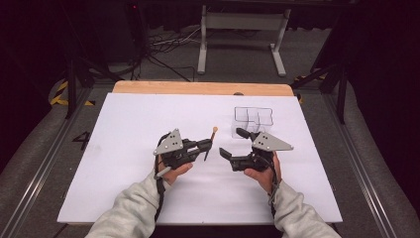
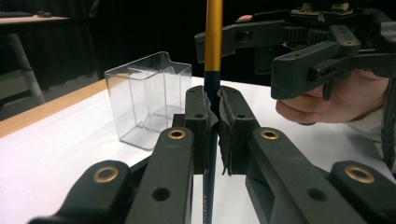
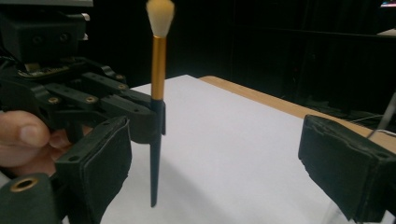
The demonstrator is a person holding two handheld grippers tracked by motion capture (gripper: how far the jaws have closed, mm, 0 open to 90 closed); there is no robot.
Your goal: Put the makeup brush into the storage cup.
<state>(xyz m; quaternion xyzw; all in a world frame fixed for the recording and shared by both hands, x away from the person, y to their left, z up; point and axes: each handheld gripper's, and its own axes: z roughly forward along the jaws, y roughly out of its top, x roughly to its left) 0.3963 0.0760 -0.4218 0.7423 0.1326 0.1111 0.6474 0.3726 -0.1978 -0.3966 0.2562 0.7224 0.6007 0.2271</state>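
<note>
A white table (image 1: 129,148) has bare room all round both hands. The left gripper (image 1: 207,145) clenches an upright makeup brush (image 1: 211,141), tip off the surface. The right gripper (image 1: 232,143) gapes beside it, jaws released. Behind stands a clear, empty divided container (image 1: 253,121).

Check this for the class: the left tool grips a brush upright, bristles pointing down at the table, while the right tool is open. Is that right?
One detail is wrong. The left tool holds the brush upright with its bristles at the top, not pointing down; the right gripper view shows this. The right tool is open, as stated.
</note>
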